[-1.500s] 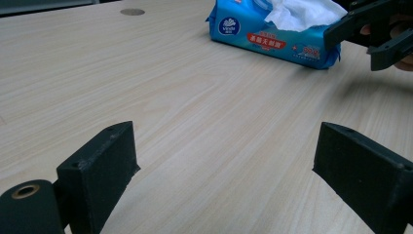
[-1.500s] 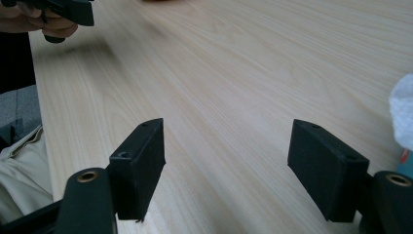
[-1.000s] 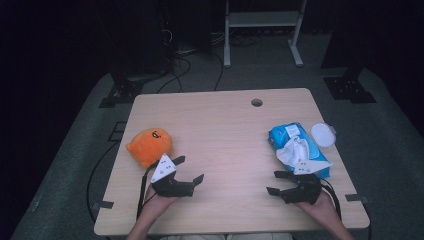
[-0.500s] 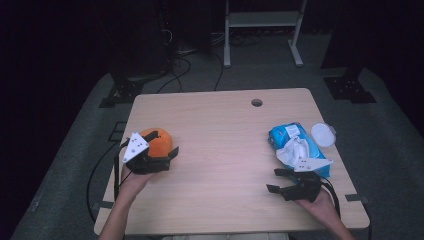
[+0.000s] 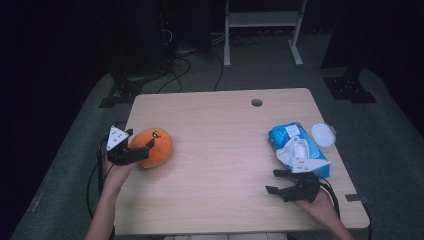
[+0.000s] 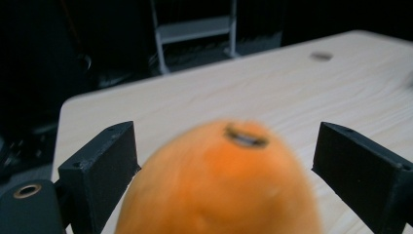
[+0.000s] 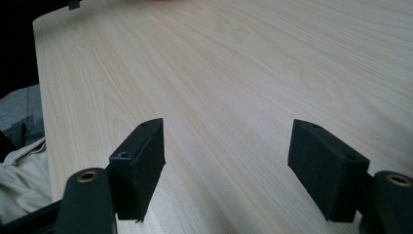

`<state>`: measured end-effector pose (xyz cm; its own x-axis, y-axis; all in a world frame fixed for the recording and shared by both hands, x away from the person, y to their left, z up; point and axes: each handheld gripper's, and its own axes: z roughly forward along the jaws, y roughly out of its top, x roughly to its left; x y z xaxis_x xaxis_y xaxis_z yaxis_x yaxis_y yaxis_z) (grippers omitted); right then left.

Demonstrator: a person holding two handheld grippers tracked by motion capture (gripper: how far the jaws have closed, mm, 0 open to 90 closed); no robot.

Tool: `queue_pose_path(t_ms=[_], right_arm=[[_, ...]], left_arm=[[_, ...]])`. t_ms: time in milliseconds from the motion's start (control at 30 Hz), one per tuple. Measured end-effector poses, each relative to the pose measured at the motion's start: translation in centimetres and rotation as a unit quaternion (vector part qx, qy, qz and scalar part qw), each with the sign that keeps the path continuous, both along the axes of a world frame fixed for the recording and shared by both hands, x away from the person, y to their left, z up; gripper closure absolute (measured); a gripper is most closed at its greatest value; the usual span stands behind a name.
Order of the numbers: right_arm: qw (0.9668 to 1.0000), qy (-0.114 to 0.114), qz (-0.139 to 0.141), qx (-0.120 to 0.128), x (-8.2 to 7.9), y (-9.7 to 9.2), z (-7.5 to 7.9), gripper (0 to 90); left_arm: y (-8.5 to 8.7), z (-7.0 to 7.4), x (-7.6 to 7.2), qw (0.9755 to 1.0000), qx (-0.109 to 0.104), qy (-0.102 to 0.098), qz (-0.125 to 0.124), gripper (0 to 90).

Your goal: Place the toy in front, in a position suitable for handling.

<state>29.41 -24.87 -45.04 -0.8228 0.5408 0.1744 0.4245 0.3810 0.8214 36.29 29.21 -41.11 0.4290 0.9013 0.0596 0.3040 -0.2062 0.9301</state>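
The orange soft toy [image 5: 154, 146] lies on the table [image 5: 220, 170], close to its left edge and far to the left of the blue wipes pack [image 5: 298, 148]; the left gripper [image 5: 134, 151] is right at the toy, and in the left gripper view its 2 jaws stand wide apart, 1 on each side of the toy [image 6: 229, 180], not squeezing it yet; I think the reach is done and the grab comes next, then the lift. The right gripper [image 5: 276, 181] waits just in front of the wipes pack, low over bare wood; its jaws are spread too and hold nothing; a small white round lid [image 5: 322, 134] sits just to the right of the pack.
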Motion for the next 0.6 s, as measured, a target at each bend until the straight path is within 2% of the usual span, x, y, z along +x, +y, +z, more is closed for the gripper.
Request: queue_pose_path(t_ms=[33, 67, 100, 133, 167, 200, 233, 267, 300, 333, 400, 500, 533, 600], right_arm=[[1.0000, 0.005, 0.001, -0.001, 0.1, 0.0, -0.1, 28.6], [1.0000, 0.005, 0.001, -0.001, 0.1, 0.0, -0.1, 28.6], [0.9999, 0.010, 0.003, -0.008, 0.0, 0.2, -0.2, 29.0], [0.9999, 0.010, 0.003, -0.008, 0.0, 0.2, -0.2, 29.0], [0.9999, 0.008, 0.005, -0.012, -0.1, 0.3, -0.2, 29.2], [0.9999, 0.006, 0.006, -0.012, -0.1, 0.3, -0.1, 29.3], [0.9999, 0.006, 0.006, -0.012, -0.2, 0.3, -0.1, 29.3], [0.9999, 0.006, 0.006, -0.012, -0.2, 0.3, -0.1, 29.3], [0.9999, 0.006, 0.006, -0.012, -0.2, 0.3, -0.1, 29.3], [0.9999, 0.004, 0.005, -0.010, -0.2, 0.3, 0.0, 29.3], [0.9999, 0.004, 0.004, -0.009, -0.2, 0.3, 0.0, 29.3], [0.9999, -0.001, 0.005, -0.013, -0.5, 0.3, 0.2, 30.5], [0.9999, -0.001, 0.005, -0.013, -0.5, 0.3, 0.2, 30.5], [0.9999, -0.006, 0.007, -0.013, -0.6, 0.3, 0.4, 30.6]], left_arm=[[0.0, -1.0, 0.3, 0.9993, 0.030, 0.023, 0.006, 12.5], [0.0, -1.0, 0.3, 0.9993, 0.030, 0.023, 0.006, 12.8], [0.0, -2.0, 0.5, 0.9991, 0.022, 0.034, 0.010, 13.1], [0.0, -2.0, 0.5, 0.9991, 0.022, 0.034, 0.010, 14.3], [0.1, -2.4, 0.6, 0.9992, 0.008, 0.033, 0.022, 16.9], [0.0, -2.5, 0.6, 0.9992, 0.007, 0.033, 0.021, 22.0], [0.0, -2.5, 0.6, 0.9992, 0.007, 0.033, 0.021, 25.1], [-0.3, -2.5, 0.7, 0.9991, 0.022, 0.031, 0.016, 30.9], [-0.3, -2.5, 0.7, 0.9991, 0.022, 0.031, 0.016, 35.0], [-0.6, -2.2, 0.8, 0.9985, 0.036, 0.037, 0.016, 39.2], [-0.7, -2.0, 0.8, 0.9980, 0.043, 0.042, 0.019, 42.5], [-0.9, -1.3, 0.8, 0.9975, 0.053, 0.043, 0.019, 54.7], [-0.9, -1.3, 0.8, 0.9975, 0.053, 0.043, 0.019, 56.8], [-0.7, -0.9, 0.7, 0.9986, 0.028, 0.038, 0.023, 60.2]])
